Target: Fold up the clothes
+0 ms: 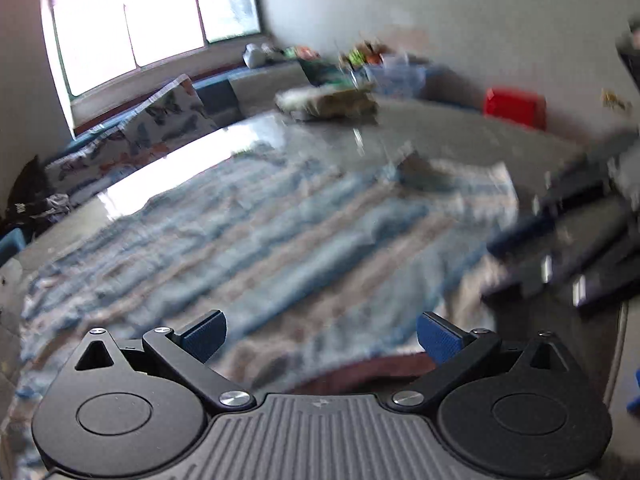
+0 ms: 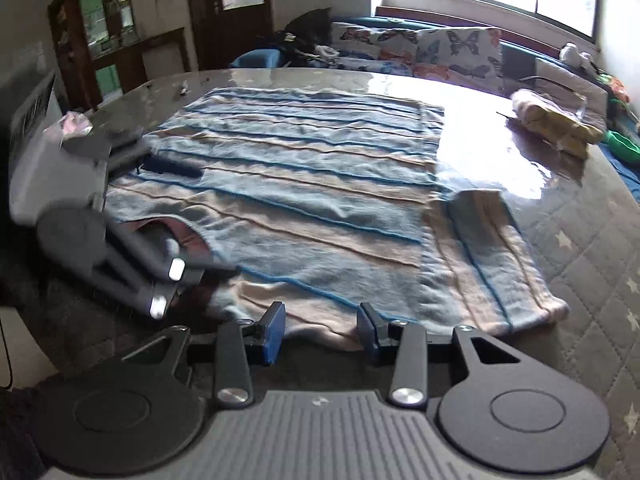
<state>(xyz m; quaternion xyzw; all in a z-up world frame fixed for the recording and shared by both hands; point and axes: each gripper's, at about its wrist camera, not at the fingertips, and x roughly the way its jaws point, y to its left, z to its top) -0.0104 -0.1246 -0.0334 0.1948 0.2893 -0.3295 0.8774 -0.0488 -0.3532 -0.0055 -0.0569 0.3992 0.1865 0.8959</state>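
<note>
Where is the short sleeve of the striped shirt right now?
In the right wrist view, the short sleeve of the blue-and-beige striped knit shirt lies flat on the shirt's right side, on the grey quilted mat, just beyond the right gripper.

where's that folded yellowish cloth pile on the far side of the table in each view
Left wrist view: the folded yellowish cloth pile sits blurred at upper centre, on the glossy table beyond the blue-and-beige striped knitted garment.
Right wrist view: the pile lies at the upper right near the table's far edge, right of the garment.
Shared landmark: the butterfly-print cushions under the window.
</note>
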